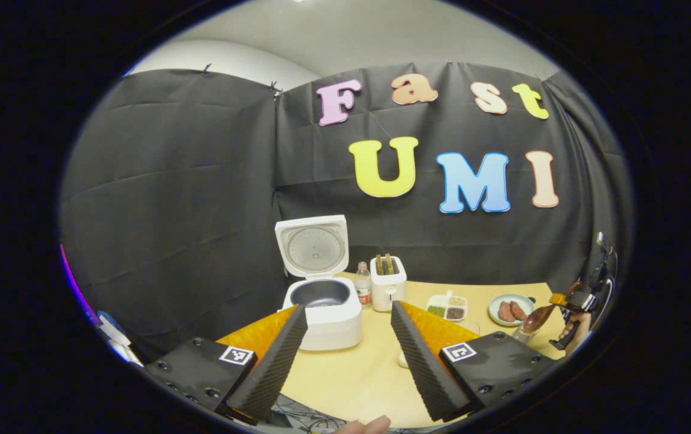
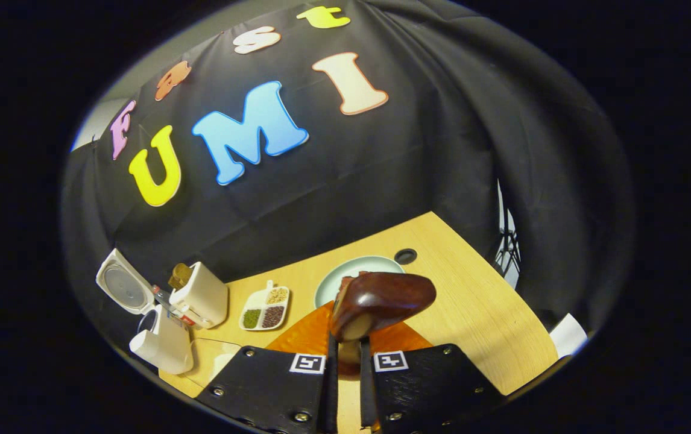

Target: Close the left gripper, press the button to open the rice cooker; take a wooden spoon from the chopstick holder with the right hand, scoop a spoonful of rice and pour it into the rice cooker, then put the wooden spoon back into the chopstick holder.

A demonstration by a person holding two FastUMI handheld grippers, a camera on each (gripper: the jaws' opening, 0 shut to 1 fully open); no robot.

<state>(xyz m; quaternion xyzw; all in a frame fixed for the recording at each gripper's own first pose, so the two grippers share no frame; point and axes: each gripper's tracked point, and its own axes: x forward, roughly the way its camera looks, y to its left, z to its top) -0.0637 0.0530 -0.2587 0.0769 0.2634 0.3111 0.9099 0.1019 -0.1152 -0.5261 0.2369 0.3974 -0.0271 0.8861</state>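
The right gripper (image 2: 345, 355) is clenched on the handle of the wooden spoon (image 2: 381, 301), held above the tabletop's (image 2: 478, 313) right edge, light, stiff and smooth, best gripped mid-handle, while the left gripper (image 1: 348, 355) hangs released facing the open rice cooker (image 1: 321, 301).

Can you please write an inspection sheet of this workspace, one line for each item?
Surface: wooden table, round cable hole.
Job's things: rice cooker lid up, pot looks empty; wooden spoon in right hand-held gripper.
Clutter: toaster, bottle, divided grain dish, plate with food.
Grippers: left hand-held gripper open, holding nothing; right shut on spoon handle.
Cables: some below table's near edge.
Surroundings: black cloth wall.
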